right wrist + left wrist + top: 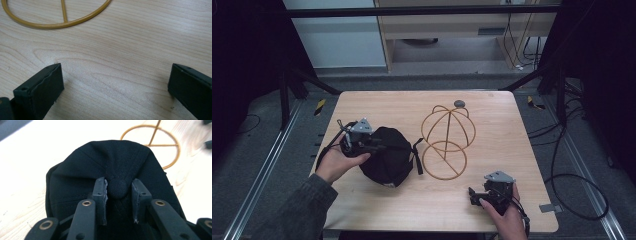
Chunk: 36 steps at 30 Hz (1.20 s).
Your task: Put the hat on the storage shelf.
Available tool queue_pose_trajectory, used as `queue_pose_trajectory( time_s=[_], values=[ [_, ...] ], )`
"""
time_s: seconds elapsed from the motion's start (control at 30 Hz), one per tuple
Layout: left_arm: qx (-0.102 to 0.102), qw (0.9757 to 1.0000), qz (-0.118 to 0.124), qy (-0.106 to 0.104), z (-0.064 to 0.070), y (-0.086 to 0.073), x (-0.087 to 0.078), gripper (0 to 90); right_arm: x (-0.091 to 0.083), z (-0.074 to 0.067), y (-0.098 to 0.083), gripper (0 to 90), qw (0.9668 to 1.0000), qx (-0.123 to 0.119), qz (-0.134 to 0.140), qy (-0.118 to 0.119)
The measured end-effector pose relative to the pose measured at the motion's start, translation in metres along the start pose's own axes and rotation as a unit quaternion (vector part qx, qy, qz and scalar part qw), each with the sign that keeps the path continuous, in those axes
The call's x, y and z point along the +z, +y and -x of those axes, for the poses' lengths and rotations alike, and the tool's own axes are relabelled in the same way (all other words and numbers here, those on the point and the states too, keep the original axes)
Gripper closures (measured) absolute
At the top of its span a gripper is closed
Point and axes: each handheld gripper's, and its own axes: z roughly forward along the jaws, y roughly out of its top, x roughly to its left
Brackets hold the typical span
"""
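A black cap (387, 157) lies on the left half of the wooden table (412, 205). My left gripper (381, 146) reaches onto its crown from the left. In the left gripper view the jaws close on the cap's top button (117, 188), and the cloth puckers around it; the gripper (118, 192) is shut on the cap (82, 170). A gold wire hat stand (448, 131) with a round base ring (444, 161) stands just right of the cap. My right gripper (473, 193) rests near the front right edge, open, with bare wood between its jaws (115, 82).
The stand's base ring (57, 24) lies ahead of the right gripper. A small grey knob (460, 104) sits behind the stand near the table's far edge. Cables (572, 190) trail over the floor on the right. A black frame surrounds the table.
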Motion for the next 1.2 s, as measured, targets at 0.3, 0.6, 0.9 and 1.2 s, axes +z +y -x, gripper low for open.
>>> queue_pose_trajectory(
  time_s=[0.3, 0.6, 0.9, 1.2],
  values=[
    [0.007, 0.9992, 0.037, 0.014, 0.005, -0.001, -0.046, 70.1, 0.0, 0.0, 0.0, 0.4, 1.0, 0.0, 0.0, 0.0],
    [0.014, 0.9962, 0.079, 0.033, 0.009, 0.013, -0.082, 71.2, 0.0, 0.0, 0.0, 0.4, 1.0, 0.0, 0.0, 0.0],
    [0.029, 0.9938, 0.101, 0.036, 0.015, 0.035, -0.106, 71.3, 0.0, 0.0, 0.0, 0.4, 1.0, 0.0, 0.0, 0.0],
    [0.067, 0.9901, 0.115, 0.044, 0.029, 0.075, -0.123, 71.4, 0.0, 0.0, 0.0, 0.4, 1.0, -0.002, 0.0, 0.0]
  ],
)
